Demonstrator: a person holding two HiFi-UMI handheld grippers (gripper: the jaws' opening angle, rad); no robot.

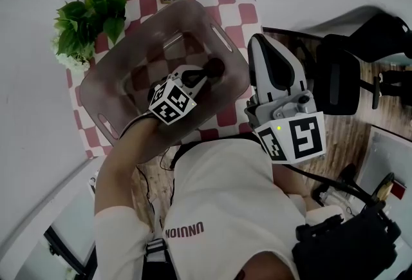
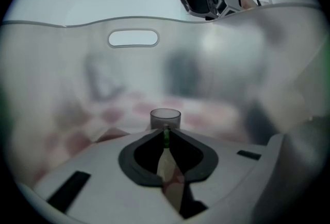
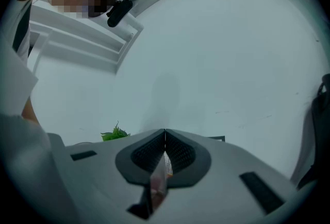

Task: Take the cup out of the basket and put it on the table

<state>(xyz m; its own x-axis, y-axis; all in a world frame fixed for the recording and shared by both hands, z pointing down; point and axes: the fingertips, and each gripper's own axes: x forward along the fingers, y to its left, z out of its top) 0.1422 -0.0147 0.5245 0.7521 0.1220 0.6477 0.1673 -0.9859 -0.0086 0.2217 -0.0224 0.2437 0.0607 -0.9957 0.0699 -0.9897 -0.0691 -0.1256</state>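
Translucent basket, one, holding one cup pinched by left tongs, right tongs clenched empty

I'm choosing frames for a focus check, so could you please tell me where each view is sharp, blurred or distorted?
Left gripper view: the cup is fairly sharp, while the checked cloth smears to haze through the cloudy basket. Right gripper view: dark fisheye corners, flat even light on the wall. Head view: fisheye bending towards the edges, soft light, no hard shadows.
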